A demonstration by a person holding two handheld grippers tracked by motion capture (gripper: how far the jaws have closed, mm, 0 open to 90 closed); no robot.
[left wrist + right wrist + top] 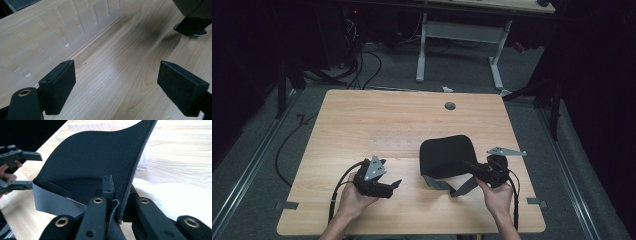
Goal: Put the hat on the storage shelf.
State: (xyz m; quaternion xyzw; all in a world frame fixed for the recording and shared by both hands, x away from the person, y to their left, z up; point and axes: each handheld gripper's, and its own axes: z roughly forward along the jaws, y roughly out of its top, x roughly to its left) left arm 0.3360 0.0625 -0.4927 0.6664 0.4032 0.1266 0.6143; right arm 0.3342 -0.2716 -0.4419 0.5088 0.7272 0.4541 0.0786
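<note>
A pale wooden table [362, 120] with fine grain is standing on grey carpet in a dark room, a white-legged desk [459, 35] sitting at twelve o'clock. A clear ridged plastic rack [394, 142] is lying at the table's centre. The black felt-like pad [447, 155], curved and thin-edged with a grey strap [444, 183], is resting at four o'clock. The right gripper [469, 166] is clenching the pad's edge. The left gripper [394, 185], at seven o'clock, is standing released and holding nothing.
</note>
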